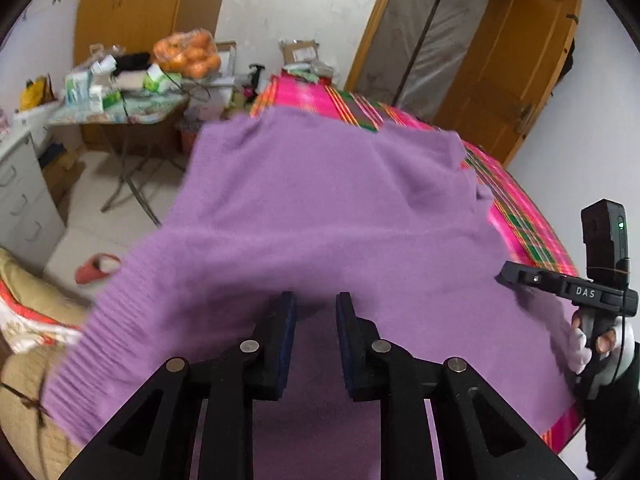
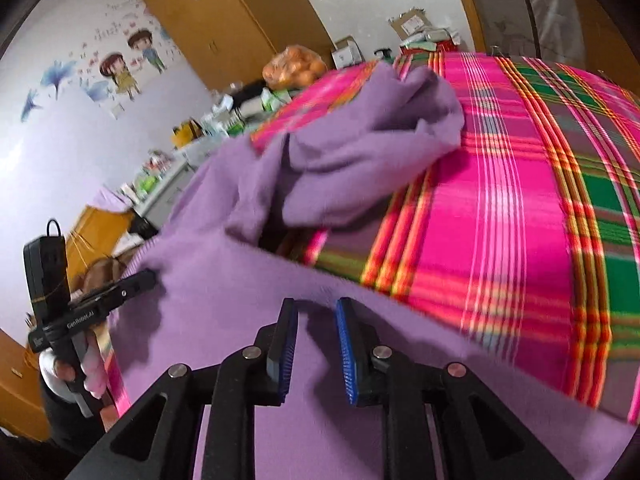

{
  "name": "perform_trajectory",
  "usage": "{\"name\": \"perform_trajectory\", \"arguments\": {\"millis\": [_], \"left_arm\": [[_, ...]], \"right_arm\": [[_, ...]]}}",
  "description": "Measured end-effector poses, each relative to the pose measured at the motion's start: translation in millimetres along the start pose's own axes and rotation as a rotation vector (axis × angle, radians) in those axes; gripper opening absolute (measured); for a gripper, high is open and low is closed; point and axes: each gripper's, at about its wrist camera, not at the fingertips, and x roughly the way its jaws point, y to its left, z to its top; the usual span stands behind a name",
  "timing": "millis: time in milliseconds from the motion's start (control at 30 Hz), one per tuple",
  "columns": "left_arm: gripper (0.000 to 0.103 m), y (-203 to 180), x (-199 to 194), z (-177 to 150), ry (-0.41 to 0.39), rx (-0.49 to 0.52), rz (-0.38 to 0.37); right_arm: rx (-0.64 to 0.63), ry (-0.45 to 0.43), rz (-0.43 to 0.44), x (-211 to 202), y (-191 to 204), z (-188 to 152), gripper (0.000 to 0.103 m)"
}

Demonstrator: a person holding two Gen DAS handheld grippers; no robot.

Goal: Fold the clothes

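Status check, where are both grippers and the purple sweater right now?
Left hand-held gripper and right hand-held gripper both partly open, fabric between fingers. Purple sweater spread on plaid bed cover, far sleeve bunched. Nothing in the way.

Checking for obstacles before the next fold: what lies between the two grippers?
Only purple sweater. In the left wrist view, unbroken knit spans from the left gripper to the right gripper; nothing else rests on it.
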Motion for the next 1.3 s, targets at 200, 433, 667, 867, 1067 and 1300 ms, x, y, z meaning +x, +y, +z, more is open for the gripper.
{"name": "perform_trajectory", "arguments": {"millis": [200,433,667,867,1067,1300], "left_arm": [[0.042,19,16,46,0.005,-0.076,0.038],[0.046,72,94,113,0.132,-0.278,0.049],[0.055,91,145,126,0.206,-0.349,0.050],[0.036,95,151,127,0.186,-0.360,0.032],[0.028,94,135,137,0.054,-0.262,0.154],[0.031,110,139,139,0.123,-0.291,0.110]], "right_arm": [[0.110,-0.029,0.209,10,-26,0,0.027],[0.185,-0.071,0.288,-1,-41,-3,0.030],[0.188,-0.074,0.296,-2,-40,-5,0.030],[0.200,-0.075,0.298,-2,-41,-3,0.030],[0.207,-0.078,0.298,-4,-42,-4,0.030],[0.216,-0.080,0.297,-4,-45,-5,0.030]]}}
